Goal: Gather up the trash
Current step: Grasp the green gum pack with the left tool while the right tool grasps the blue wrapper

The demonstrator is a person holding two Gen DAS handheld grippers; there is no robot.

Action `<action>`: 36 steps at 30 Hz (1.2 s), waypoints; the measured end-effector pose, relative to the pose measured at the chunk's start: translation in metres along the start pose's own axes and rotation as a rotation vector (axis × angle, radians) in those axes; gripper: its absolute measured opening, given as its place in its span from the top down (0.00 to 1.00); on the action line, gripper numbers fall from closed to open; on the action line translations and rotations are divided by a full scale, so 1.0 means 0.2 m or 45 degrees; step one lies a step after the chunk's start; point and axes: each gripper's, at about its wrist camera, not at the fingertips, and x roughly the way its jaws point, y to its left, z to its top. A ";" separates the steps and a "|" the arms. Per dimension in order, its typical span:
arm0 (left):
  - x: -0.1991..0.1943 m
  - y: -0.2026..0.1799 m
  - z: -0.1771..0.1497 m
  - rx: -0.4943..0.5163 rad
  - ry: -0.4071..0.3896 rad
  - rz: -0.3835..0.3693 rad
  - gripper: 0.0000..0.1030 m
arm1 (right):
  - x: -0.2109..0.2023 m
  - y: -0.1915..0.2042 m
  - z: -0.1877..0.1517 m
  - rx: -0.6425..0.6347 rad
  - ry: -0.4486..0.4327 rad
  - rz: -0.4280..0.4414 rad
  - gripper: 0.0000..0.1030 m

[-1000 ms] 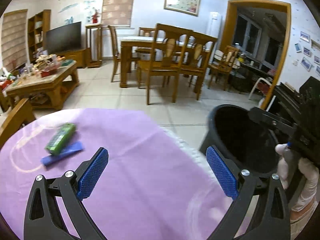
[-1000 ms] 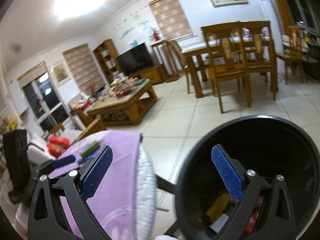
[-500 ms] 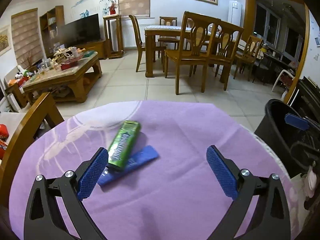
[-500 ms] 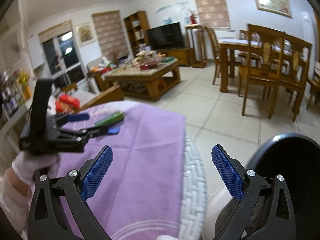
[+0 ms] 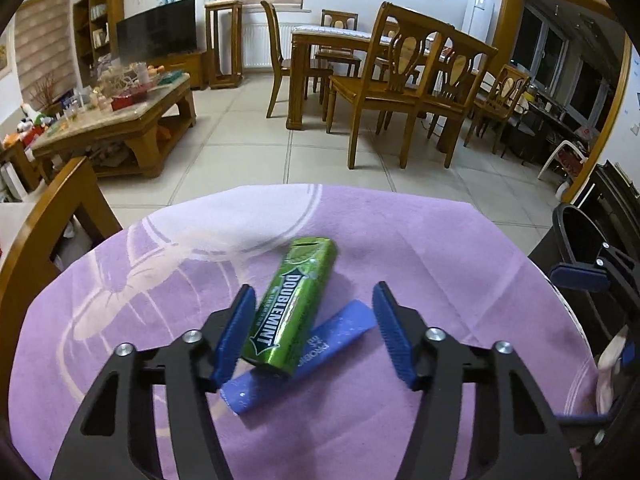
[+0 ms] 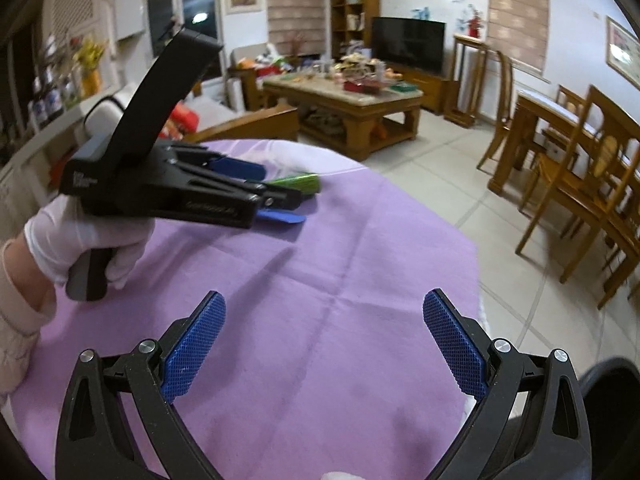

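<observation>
A green Doublemint gum pack (image 5: 294,304) lies across a flat blue wrapper (image 5: 320,354) on the purple tablecloth (image 5: 400,240). My left gripper (image 5: 312,332) straddles the near end of the green pack and its jaws are closing. The left pad is at the pack's edge, while the right pad still stands clear of it. From the right wrist view, the left gripper (image 6: 276,194) reaches over the green pack (image 6: 300,181), held by a white-gloved hand (image 6: 80,240). My right gripper (image 6: 324,344) hovers open over bare cloth with nothing between its fingers.
A black bin (image 5: 568,232) stands off the table's right edge, its rim also showing as the black bin (image 6: 612,400). A wooden chair back (image 5: 48,232) is close on the left. Beyond the table are tiled floor, a cluttered coffee table (image 5: 120,120) and dining chairs (image 5: 392,92).
My left gripper moved forward to the packs and its jaws narrowed around the green one. My right gripper swung left from above the bin to above the purple cloth.
</observation>
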 end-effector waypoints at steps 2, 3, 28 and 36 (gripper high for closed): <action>0.02 0.03 -0.01 -0.013 0.028 0.004 0.55 | 0.05 0.03 0.04 -0.043 0.020 0.001 0.07; 0.04 0.03 -0.02 -0.019 0.039 0.006 0.58 | 0.06 0.05 0.06 -0.065 0.029 0.003 0.07; -0.13 0.38 -0.04 -0.342 -0.121 -0.034 0.80 | 0.73 0.40 0.47 -0.410 0.281 0.187 0.51; -0.11 0.40 -0.04 -0.342 -0.112 -0.028 0.80 | 0.72 0.38 0.49 -0.257 0.274 0.227 0.88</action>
